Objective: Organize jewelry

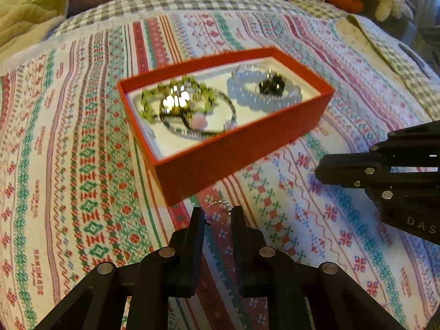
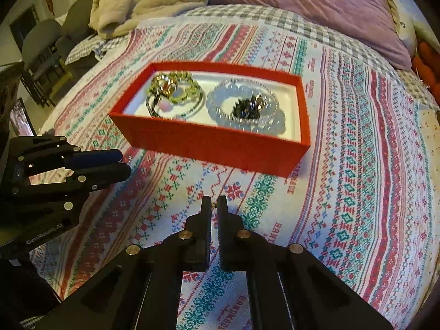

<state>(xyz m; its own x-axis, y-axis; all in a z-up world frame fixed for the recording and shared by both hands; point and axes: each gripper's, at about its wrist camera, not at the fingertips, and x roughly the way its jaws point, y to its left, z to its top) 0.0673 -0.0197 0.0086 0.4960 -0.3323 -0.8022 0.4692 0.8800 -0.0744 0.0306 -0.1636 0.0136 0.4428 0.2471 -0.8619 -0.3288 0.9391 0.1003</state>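
Red box (image 1: pixel 242 151) mid-frame on the bed already holds bracelets (image 1: pixel 264 90); left claw (image 1: pixel 218 214) part-closed around a small beaded ring (image 1: pixel 220 211), right claw (image 2: pixel 214 202) nearly clenched on a tiny item, probably both box-bound.

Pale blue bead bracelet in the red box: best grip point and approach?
Pinch the pale blue bead bracelet at its near arc, away from the dark cluster inside its loop. Come from above: it lies flat and the red box walls block the sides. One finger inside the loop, one outside.
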